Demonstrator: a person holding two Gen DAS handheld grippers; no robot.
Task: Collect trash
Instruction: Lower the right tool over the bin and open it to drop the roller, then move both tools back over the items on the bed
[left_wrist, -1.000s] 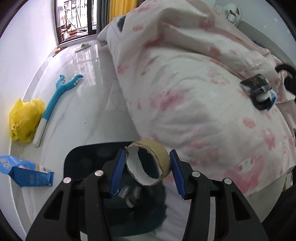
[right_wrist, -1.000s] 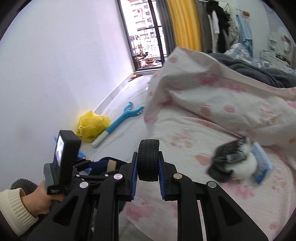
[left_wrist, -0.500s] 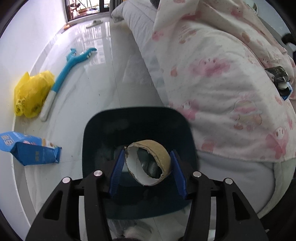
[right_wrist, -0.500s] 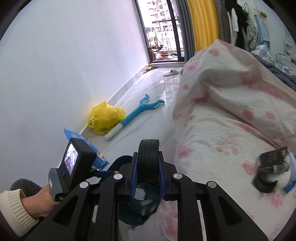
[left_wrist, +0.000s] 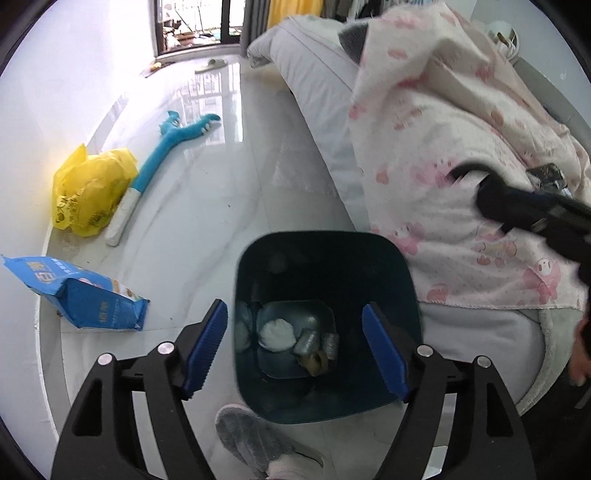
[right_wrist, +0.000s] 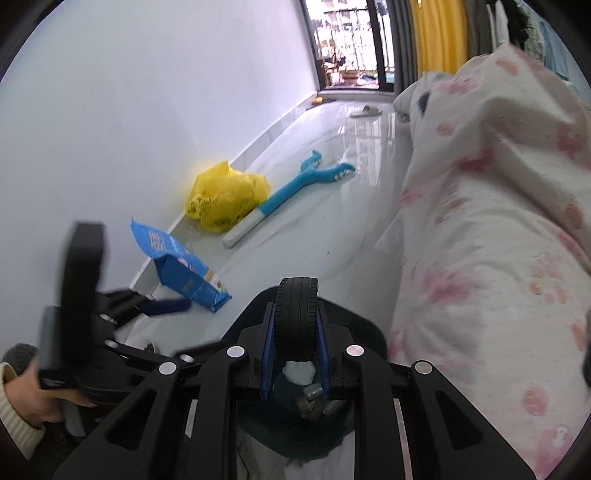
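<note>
A dark teal trash bin (left_wrist: 391, 280) stands on the white floor beside the bed. My left gripper (left_wrist: 295, 347) is open and empty right above its mouth. Inside lie a cardboard tape ring (left_wrist: 316, 363), a white crumpled wad (left_wrist: 276, 334) and several small wrapped bits. My right gripper (right_wrist: 296, 343) is shut on a black toy tyre (right_wrist: 297, 317) and holds it over the bin (right_wrist: 365, 328). The right gripper's end also shows at the right of the left wrist view (left_wrist: 532, 214).
A blue snack bag (left_wrist: 79, 295), a yellow plastic bag (left_wrist: 90, 194) and a blue-and-white grabber toy (left_wrist: 162, 155) lie on the floor by the wall. A pink-patterned quilt (left_wrist: 461, 155) covers the bed on the right. A grey slipper (left_wrist: 255, 439) sits below the bin.
My left gripper has opened and the cardboard ring has dropped into the bin. My right gripper has moved over the bin, still holding the tyre.
</note>
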